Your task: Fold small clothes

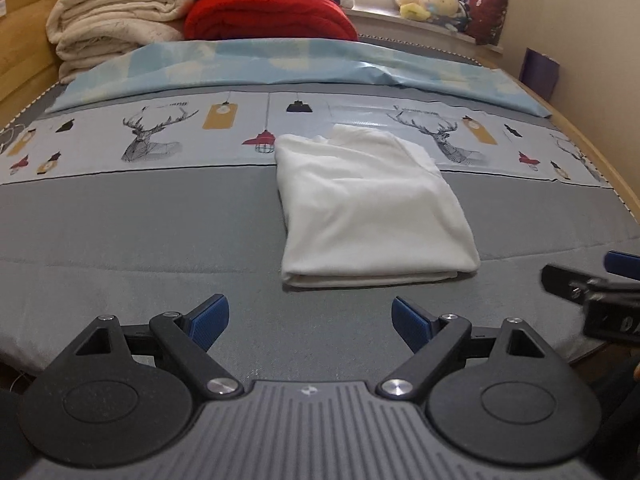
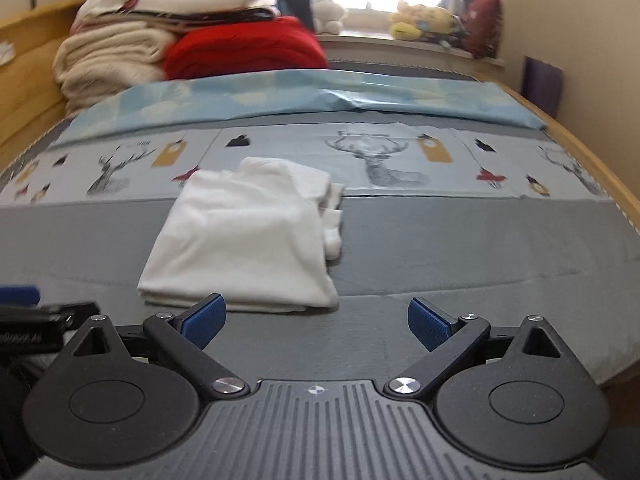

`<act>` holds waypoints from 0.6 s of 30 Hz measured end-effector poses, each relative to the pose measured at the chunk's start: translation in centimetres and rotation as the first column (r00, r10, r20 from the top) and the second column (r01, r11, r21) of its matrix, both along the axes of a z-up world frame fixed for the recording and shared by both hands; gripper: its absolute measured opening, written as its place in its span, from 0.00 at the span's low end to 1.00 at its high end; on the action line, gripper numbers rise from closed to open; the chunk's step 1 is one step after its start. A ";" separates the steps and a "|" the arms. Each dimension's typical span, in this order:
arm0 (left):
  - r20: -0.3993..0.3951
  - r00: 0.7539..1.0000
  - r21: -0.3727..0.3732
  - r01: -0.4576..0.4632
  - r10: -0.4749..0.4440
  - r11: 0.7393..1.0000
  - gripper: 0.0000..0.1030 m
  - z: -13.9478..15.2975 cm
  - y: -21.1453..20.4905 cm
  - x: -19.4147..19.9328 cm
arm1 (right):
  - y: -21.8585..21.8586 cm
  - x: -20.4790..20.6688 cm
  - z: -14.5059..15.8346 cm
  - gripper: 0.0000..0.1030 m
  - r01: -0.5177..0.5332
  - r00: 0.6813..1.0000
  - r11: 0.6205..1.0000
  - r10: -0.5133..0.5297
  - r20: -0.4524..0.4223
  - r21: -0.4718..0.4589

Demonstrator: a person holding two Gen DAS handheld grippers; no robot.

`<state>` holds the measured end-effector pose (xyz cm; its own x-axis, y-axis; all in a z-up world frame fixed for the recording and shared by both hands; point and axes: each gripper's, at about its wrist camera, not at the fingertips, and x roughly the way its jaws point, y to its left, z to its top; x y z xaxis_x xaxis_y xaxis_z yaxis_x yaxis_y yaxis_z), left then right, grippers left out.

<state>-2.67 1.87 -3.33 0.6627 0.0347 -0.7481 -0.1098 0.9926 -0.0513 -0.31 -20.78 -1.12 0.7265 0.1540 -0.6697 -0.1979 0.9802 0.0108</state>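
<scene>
Soft white garment (image 1: 372, 204) lies folded rectangular on the grey felt-like bed (image 1: 140, 232).

White folded garment (image 1: 372, 208) on grey bed cover (image 1: 140, 224) with a deer-print band (image 1: 152, 136); red blanket (image 1: 268, 16) behind.

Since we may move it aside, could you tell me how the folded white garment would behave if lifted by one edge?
The white garment looks like soft, thin knit, so it would probably droop and unfold. Its loose layers at the right side would likely slip apart first. It seems light.
</scene>
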 end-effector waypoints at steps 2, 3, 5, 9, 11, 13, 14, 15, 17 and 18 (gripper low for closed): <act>-0.002 1.000 -0.010 0.011 -0.011 1.000 0.89 -0.1 -0.2 0.2 | 0.6 0.1 -0.1 0.95 -0.023 1.000 1.000 0.023 0.003 -0.020; -0.004 1.000 -0.014 0.015 -0.015 1.000 0.89 -0.2 -0.2 0.2 | 0.8 0.1 -0.2 0.95 -0.031 1.000 0.999 0.031 0.002 -0.027; -0.008 1.000 -0.026 0.016 -0.017 1.000 0.89 -0.4 -0.2 0.4 | 1.4 0.3 -0.4 0.95 -0.041 0.999 0.998 0.041 -0.005 -0.038; -0.017 1.000 -0.054 0.014 -0.015 0.998 0.89 -0.5 0.1 0.5 | 1.8 0.5 -0.6 0.95 -0.044 0.999 0.999 0.044 -0.014 -0.028; -0.020 1.000 -0.062 0.013 -0.014 0.998 0.89 -0.5 0.1 0.5 | 1.9 0.6 -0.6 0.94 -0.046 0.999 0.999 0.046 -0.017 -0.021; -0.016 1.000 -0.061 0.013 -0.014 0.998 0.89 -0.5 0.1 0.5 | 2.1 0.7 -0.7 0.95 -0.046 0.999 0.999 0.046 -0.018 -0.017; -0.014 1.000 -0.061 0.012 -0.013 0.998 0.89 -0.5 0.0 0.5 | 2.2 0.7 -0.7 0.95 -0.047 0.999 0.999 0.047 -0.019 -0.016; -0.013 1.000 -0.061 0.012 -0.013 0.998 0.89 -0.4 0.0 0.5 | 2.2 0.6 -0.7 0.95 -0.047 0.999 0.999 0.047 -0.019 -0.015; -0.012 1.000 -0.060 0.011 -0.012 0.998 0.89 -0.4 -0.1 0.4 | 2.2 0.6 -0.7 0.95 -0.048 0.999 0.999 0.048 -0.018 -0.012; -0.012 1.000 -0.059 0.011 -0.012 0.998 0.89 -0.5 -0.1 0.4 | 2.2 0.5 -0.7 0.95 -0.049 0.999 0.999 0.049 -0.017 -0.013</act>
